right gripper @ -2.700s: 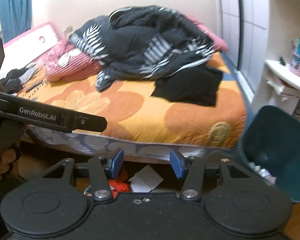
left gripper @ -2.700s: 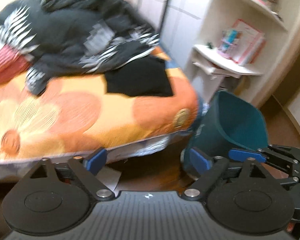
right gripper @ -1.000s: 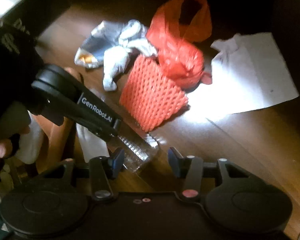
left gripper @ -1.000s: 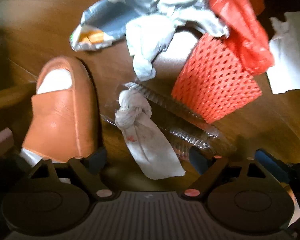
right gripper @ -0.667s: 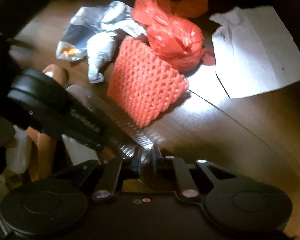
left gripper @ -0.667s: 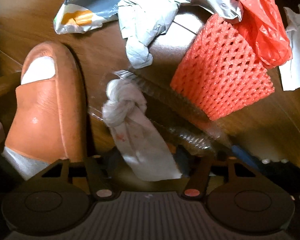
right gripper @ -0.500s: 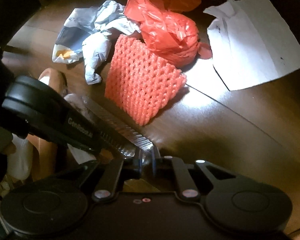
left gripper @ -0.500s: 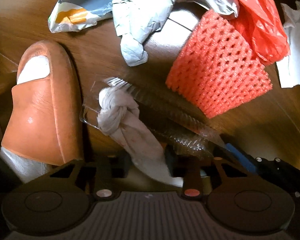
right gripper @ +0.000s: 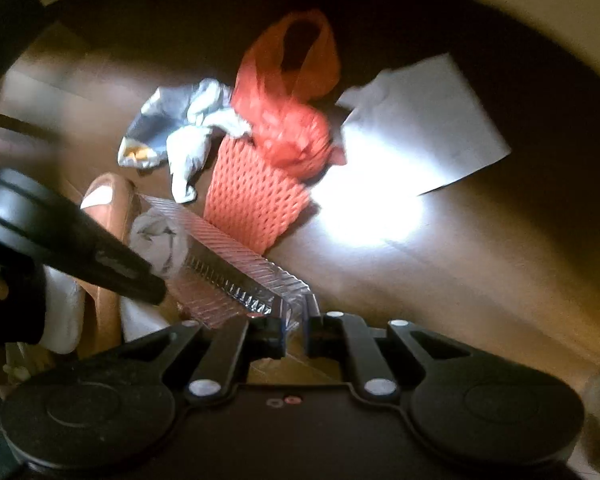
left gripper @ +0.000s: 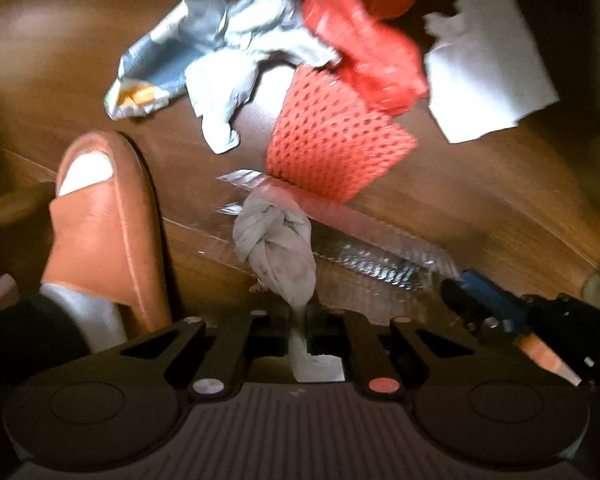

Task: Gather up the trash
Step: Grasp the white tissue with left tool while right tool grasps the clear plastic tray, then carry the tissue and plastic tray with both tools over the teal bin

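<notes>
- Both tools, spread wide a second ago, are now pinching trash: left gripper (left gripper: pixel 298 326) is clamping the tissue (left gripper: pixel 276 248), right gripper (right gripper: pixel 296 330) the clear tray (right gripper: pixel 236 276).
- Tissue is lying in the tray, above the floor (left gripper: pixel 480 200).
- Red net (left gripper: pixel 336 148), bag (left gripper: pixel 364 56), wrapper (left gripper: pixel 204 72) and paper (left gripper: pixel 488 68) are lying beyond; a slipper (left gripper: pixel 100 224) is standing left.

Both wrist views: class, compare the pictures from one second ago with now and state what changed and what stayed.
The left gripper went from open to shut on the knotted tissue; the right gripper went from open to shut on the clear plastic tray. Both pieces have been lifted off the floor. The orange net, red bag, white paper and slipper stayed put.
</notes>
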Demonstrator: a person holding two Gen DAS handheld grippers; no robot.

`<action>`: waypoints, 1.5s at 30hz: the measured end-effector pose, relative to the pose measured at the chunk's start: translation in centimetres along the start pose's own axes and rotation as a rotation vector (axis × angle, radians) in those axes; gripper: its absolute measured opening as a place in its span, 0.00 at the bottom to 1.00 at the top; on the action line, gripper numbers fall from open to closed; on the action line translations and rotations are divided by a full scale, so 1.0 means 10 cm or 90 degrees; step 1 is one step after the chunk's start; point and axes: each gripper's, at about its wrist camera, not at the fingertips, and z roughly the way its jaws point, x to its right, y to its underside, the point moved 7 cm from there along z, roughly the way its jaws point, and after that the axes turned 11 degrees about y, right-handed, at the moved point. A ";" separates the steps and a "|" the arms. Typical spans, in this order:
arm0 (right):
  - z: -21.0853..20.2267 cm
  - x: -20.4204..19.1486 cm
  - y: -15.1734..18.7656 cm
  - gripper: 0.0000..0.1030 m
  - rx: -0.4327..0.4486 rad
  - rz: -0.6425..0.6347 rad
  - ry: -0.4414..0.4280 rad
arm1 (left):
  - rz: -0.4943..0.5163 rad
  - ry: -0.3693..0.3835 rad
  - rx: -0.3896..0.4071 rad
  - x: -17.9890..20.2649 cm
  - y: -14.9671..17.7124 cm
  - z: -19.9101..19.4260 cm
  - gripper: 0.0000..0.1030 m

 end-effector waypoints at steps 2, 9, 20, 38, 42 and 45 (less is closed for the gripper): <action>-0.20 0.07 -0.02 0.07 0.015 0.005 0.017 | 0.024 0.007 0.016 0.10 0.07 -0.20 0.06; -1.08 0.32 0.14 0.07 0.081 0.009 0.081 | 0.102 0.049 0.072 0.53 0.43 -0.86 0.06; -2.69 0.82 0.65 0.07 0.244 0.068 0.173 | 0.275 0.096 0.184 1.21 1.17 -1.80 0.06; -4.28 2.06 1.74 0.07 0.429 0.282 0.331 | 0.544 0.207 0.361 3.11 2.41 -3.30 0.06; -4.42 2.36 1.93 0.07 0.442 0.316 0.368 | 0.597 0.210 0.378 3.65 2.60 -3.46 0.06; -4.47 2.58 2.10 0.07 0.437 0.341 0.400 | 0.636 0.224 0.381 4.04 2.75 -3.53 0.06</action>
